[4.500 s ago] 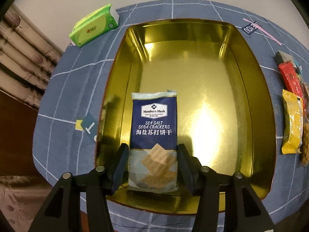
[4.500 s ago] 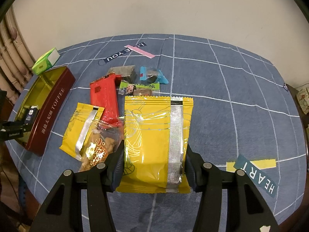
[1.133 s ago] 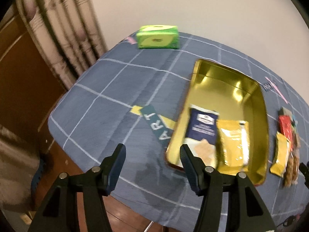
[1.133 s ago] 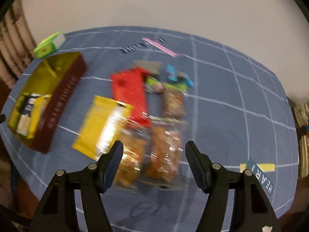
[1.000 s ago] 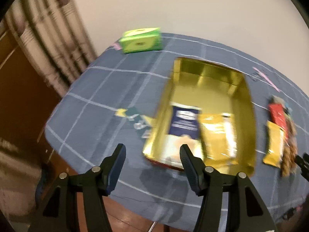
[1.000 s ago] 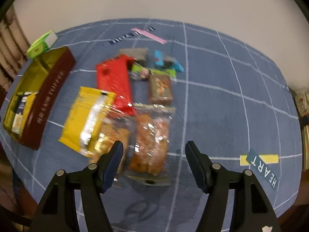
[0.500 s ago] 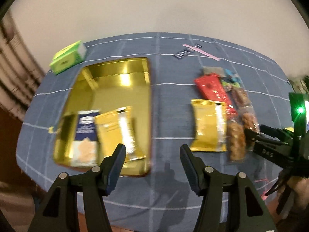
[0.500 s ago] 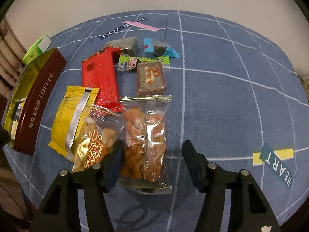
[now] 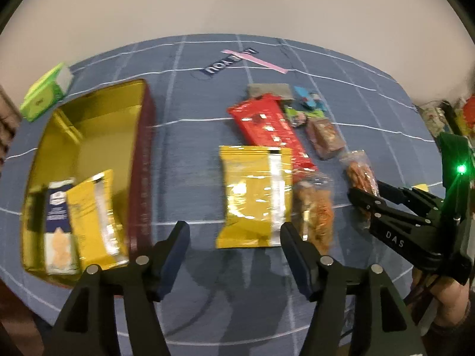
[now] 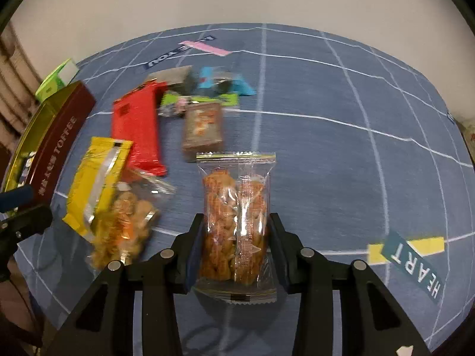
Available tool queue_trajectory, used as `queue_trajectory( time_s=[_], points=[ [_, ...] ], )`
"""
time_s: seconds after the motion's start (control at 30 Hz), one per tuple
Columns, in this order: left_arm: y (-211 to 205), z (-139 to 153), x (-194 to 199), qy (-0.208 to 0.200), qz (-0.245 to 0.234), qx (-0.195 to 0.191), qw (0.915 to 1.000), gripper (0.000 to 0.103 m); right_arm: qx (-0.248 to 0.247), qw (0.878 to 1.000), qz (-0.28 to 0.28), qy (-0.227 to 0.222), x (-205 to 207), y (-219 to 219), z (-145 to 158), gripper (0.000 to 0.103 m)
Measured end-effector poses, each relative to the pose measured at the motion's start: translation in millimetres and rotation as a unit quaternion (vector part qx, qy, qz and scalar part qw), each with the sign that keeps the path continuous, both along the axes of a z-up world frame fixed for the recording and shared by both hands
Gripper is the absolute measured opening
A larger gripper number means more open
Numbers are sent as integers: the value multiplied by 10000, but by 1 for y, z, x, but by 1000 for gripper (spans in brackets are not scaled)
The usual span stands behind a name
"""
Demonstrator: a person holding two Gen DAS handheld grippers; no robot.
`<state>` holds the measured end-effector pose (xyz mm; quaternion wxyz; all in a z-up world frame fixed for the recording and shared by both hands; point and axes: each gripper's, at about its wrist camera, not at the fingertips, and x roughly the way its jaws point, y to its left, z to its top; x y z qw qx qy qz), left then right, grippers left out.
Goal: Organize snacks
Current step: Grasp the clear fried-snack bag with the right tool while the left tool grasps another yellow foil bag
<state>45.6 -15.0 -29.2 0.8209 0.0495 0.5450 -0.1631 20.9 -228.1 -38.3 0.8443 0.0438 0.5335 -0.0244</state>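
- Swung the left gripper [image 9: 234,247] away from the open gold-lined rectangular tin with maroon sides [image 9: 142,160] and over to the loose heap of snacks on the blue grid-patterned tablecloth [image 9: 190,136].
- Hovered above the near edge of the flat yellow foil packet with a silver seam [image 9: 252,195]; jaws were opening, roughly half wide, with nothing between them.
- Left two packs lying in the near end of the tin: a navy-and-white cracker pack [image 9: 58,225] and, overlapping it, a second yellow foil pouch [image 9: 95,216].
- Brought the right gripper [image 10: 236,247] down over the clear plastic bag of orange-brown fried snacks [image 10: 236,222]; jaws were closing, pads already against both long sides of the bag's lower half.
- Looked like a grip just forming, with the bag probably not yet lifted from the cloth.
- Remained outside the tin: a second clear bag of fried snacks [image 10: 124,225] partly on the yellow packet, a long red wrapper [image 10: 138,130], a small brown square sachet [image 10: 203,127], and grey, green and blue sweets behind.
- Judged the tidying early, with two items boxed and most still loose.
- Judged both hands set for near-simultaneous pickups, so the carry to the tin would need care not to cross.
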Motion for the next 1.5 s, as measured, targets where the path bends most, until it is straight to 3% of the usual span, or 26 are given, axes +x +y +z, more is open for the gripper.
queue_trajectory(
  time_s=[0.2,0.8,1.1,1.5],
  points=[
    [-23,-11,10,107,-253,109,9996,65,69,9999,-121,-22,-5,-16,1,39],
    [-36,-41,43,651,182,163,9976,65,-73,9999,-59,-93,-9,-11,1,41],
    [-45,-48,50,581,154,320,9977,66,-68,9999,-55,-98,-9,-11,0,42],
    [-27,-44,41,552,179,113,9983,61,-104,9999,-60,-83,-9,-11,0,42]
  ],
)
